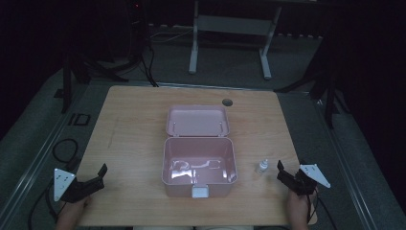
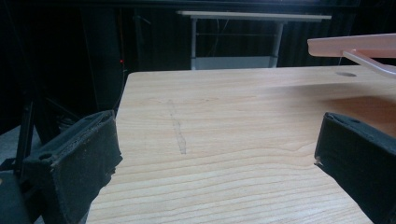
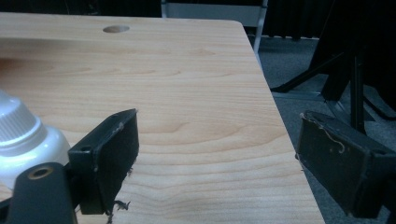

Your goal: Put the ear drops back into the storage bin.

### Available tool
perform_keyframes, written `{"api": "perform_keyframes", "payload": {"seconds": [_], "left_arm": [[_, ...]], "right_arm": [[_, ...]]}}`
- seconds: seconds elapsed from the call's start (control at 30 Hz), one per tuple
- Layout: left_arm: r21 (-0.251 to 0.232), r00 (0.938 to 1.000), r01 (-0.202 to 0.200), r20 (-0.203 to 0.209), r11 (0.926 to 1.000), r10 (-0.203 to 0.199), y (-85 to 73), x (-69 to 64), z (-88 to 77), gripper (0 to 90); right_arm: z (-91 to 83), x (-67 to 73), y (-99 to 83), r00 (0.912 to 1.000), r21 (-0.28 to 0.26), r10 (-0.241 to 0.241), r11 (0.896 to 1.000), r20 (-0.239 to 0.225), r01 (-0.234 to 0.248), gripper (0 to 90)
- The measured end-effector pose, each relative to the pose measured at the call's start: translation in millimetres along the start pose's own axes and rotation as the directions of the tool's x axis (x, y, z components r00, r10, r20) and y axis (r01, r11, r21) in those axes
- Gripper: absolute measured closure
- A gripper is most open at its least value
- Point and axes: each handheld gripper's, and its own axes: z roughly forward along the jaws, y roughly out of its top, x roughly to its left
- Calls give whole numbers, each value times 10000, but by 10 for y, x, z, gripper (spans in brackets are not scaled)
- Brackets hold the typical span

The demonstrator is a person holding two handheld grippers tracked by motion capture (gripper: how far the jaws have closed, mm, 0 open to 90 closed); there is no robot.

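Wooden table (image 1: 134,124) in dark room

Pink box (image 1: 198,165), white bottle (image 1: 261,166)

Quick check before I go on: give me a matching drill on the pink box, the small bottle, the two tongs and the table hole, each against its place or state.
Things:
1. pink box
2. small white bottle
3. left tongs
4. right tongs
5. round hole in the table

Places or states:
A. open, over bare wood at the table's near left edge
B. beyond the raised lid, near the far edge
C. mid-table, lid swung back, open
D. open, just right of the bottle
E. upright, capped, between box and right tongs

Pairs: 1-C, 2-E, 3-A, 4-D, 5-B
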Motion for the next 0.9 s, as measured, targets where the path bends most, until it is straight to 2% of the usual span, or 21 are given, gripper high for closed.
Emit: {"api": "perform_keyframes", "payload": {"seconds": [0.17,0.23,0.3,0.37,0.43,0.47,0.5,0.53,0.57,0.6,0.63,0.73,0.77,0.8,0.83,0.9], "left_arm": [[1,10000,-28,-2,10000,28,0,-1,-1,4],[0,10000,-8,-3,10000,8,0,-1,0,4],[9,10000,0,-4,10000,0,0,0,0,4],[3,10000,-2,-10,10000,2,0,-1,0,4],[0,10000,-42,-7,10000,42,0,-2,-2,4],[4,10000,-58,-5,10000,58,0,-2,-2,4],[7,10000,-57,-2,10000,57,0,-2,-3,4],[9,10000,-56,-3,10000,56,0,-2,-3,4],[9,10000,-56,-3,10000,56,0,-2,-3,4],[2,10000,-21,-15,10000,21,0,-2,0,4],[5,10000,-9,-10,10000,9,0,-1,0,4],[3,10000,-16,-7,10000,16,0,-1,0,4],[3,10000,-20,-7,10000,20,0,-1,0,4],[8,10000,-6,-5,10000,6,1,-1,0,4],[15,10000,-2,2,10000,2,1,1,1,4],[17,10000,10,4,10000,-10,1,2,2,4]], "right_arm": [[20,-4,8,10000,231,49,9997,-40,-48,130],[43,-8,17,9998,494,102,9987,-197,-93,130],[91,-6,33,9989,1209,256,9924,-392,-207,130],[116,-2,44,9984,1596,300,9869,-479,-220,130],[142,1,68,9982,2071,105,9783,-598,22,132],[144,-1,83,9989,2294,-73,9732,-453,176,138],[138,-15,101,9990,2489,32,9685,-451,81,138],[130,-38,123,9974,2771,340,9607,-631,-153,138],[130,-38,123,9974,2771,340,9607,-631,-153,138],[124,-60,140,9940,2987,621,9538,-904,-324,138],[115,-71,169,9918,3338,525,9426,-1163,-108,138],[96,-62,212,9920,3950,27,9175,-1260,476,138],[89,-66,231,9898,4178,-39,9063,-1423,636,146],[79,-70,254,9892,4411,-171,8938,-1456,804,151],[70,-79,283,9868,4706,-326,8761,-1587,1046,151],[57,-95,331,9819,5323,-193,8382,-1885,1186,151]]}}
